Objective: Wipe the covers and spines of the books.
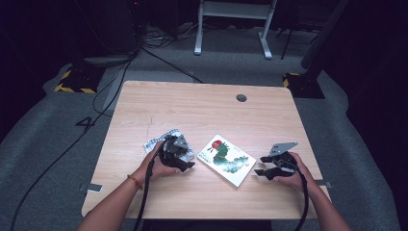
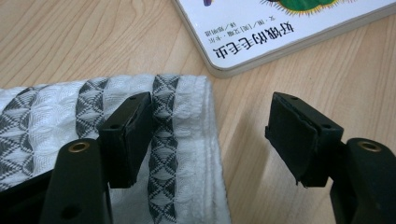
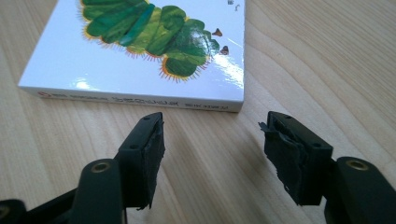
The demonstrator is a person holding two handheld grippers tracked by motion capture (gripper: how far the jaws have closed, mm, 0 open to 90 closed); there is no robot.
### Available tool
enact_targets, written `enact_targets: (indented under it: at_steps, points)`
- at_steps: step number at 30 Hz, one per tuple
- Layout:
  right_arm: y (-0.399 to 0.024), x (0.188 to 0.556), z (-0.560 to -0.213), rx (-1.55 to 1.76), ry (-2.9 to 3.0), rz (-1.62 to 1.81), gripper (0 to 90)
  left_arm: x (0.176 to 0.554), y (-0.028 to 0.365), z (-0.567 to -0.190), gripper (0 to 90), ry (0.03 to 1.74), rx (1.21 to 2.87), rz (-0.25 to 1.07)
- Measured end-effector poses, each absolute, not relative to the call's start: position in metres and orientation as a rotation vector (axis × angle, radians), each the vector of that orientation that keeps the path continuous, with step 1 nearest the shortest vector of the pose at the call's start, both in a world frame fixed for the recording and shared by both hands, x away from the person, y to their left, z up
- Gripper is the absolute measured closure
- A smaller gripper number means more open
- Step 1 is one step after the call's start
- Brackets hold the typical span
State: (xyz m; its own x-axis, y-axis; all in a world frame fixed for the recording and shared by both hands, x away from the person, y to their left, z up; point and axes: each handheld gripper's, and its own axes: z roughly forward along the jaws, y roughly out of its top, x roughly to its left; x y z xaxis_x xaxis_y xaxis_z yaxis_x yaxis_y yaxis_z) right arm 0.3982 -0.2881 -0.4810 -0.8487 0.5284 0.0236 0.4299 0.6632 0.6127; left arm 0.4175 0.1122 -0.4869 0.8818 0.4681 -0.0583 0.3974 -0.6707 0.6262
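Observation:
A white picture book (image 1: pixel 225 159) with a green caterpillar on its cover lies flat near the table's front middle. Its corner (image 2: pixel 243 56) shows in the left gripper view, its spine edge (image 3: pixel 140 100) in the right gripper view. A white and grey patterned cloth (image 1: pixel 163 138) lies left of the book. My left gripper (image 1: pixel 185 166) hovers over the cloth's right edge (image 2: pixel 187 140), jaws apart with nothing pinched. My right gripper (image 1: pixel 260 166) sits just right of the book, jaws apart, aimed at its edge without touching it (image 3: pixel 210 140).
The wooden table (image 1: pixel 207 110) has a round cable hole (image 1: pixel 241 98) near its far edge. Cables (image 1: pixel 144 202) trail from both grippers toward the person. Beyond the table are a carpeted floor, loose cables and a white desk frame (image 1: pixel 233 29).

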Motion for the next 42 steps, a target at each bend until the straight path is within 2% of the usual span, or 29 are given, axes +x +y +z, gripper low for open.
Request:
enact_targets:
  at_steps: [13, 18, 24, 32, 36, 42]
  points:
    - [-0.271, 0.410, -0.479, 0.729, 2.810, 0.777, 35.1, 0.418, 0.095, -0.484, 32.0, 0.577, 2.433, 0.178]
    - [-0.263, 0.411, -0.478, 0.681, 2.841, 0.769, 33.7, 0.420, 0.108, -0.485, 38.3, 0.632, 2.423, 0.150]
    - [-0.260, 0.411, -0.477, 0.638, 2.886, 0.766, 32.6, 0.422, 0.126, -0.486, 40.9, 0.640, 2.408, 0.129]
    - [-0.262, 0.411, -0.478, 0.659, 2.875, 0.817, 32.1, 0.421, 0.124, -0.487, 43.2, 0.614, 2.424, 0.150]
    - [-0.265, 0.408, -0.480, 0.671, 2.857, 0.866, 32.5, 0.420, 0.120, -0.485, 42.4, 0.598, 2.417, 0.121]
    - [-0.263, 0.404, -0.481, 0.651, 2.848, 0.871, 33.2, 0.404, 0.105, -0.472, 32.6, 0.515, 2.362, 0.091]
